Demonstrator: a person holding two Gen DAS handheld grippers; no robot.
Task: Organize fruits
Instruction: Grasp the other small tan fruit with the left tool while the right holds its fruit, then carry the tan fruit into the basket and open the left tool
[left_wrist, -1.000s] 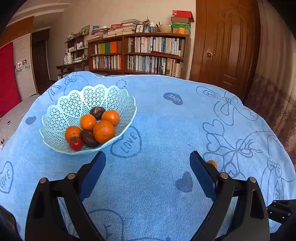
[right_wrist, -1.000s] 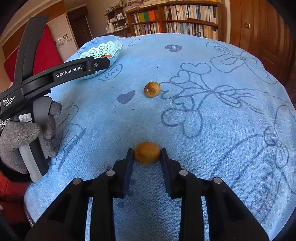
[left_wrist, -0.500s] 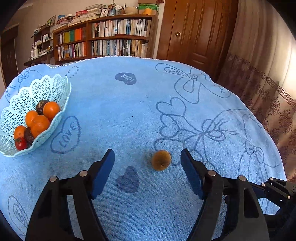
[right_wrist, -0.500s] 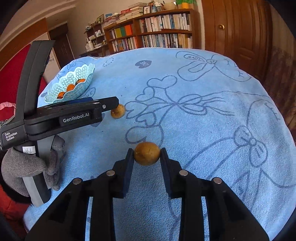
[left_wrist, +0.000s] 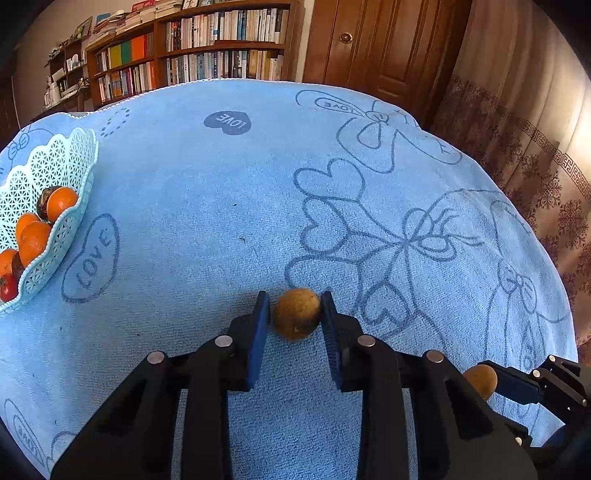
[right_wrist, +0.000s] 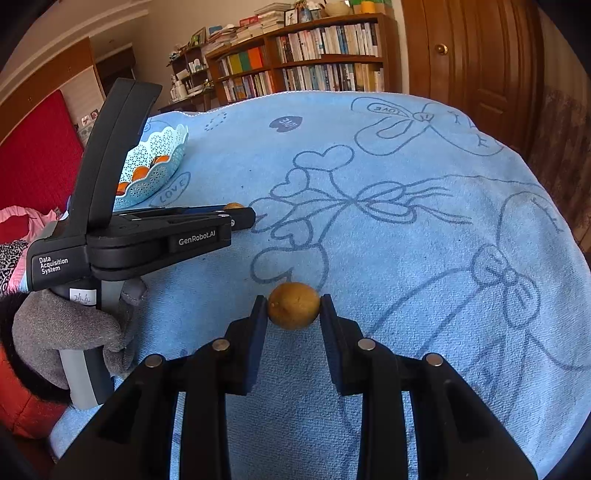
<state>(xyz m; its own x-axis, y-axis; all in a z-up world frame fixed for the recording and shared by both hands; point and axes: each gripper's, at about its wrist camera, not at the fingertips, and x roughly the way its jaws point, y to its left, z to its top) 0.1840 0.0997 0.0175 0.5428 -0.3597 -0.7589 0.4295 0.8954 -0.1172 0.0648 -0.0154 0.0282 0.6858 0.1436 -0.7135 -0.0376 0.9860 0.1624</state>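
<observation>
1. Right between the blue pads of the left gripper (left_wrist: 296, 314), low in the middle of the left wrist view, sits a brown fruit (left_wrist: 296, 314); the right pad touches it, the left pad shows a thin gap, so the jaws are closed around it but I cannot tell if the grip is firm.
2. Likewise, the right gripper (right_wrist: 293, 311) has its jaws clamped on a second brown fruit (right_wrist: 293, 310), both pads touching its sides, low centre of the right wrist view.
3. Both fruits are roundish, dull golden-brown and slightly rough-skinned, with small dark specks.
4. Under them spreads a blue cloth (left_wrist: 221, 192) printed with hearts, bows and "LOVE".
5. At the left edge of the left wrist view stands a pale lattice basket (left_wrist: 70, 206) with a scalloped rim, holding oranges (left_wrist: 61, 201), dark fruits and one small red fruit.
6. In the right wrist view, a grey-gloved hand (right_wrist: 70, 332) grips the left gripper's handle at lower left.
</observation>
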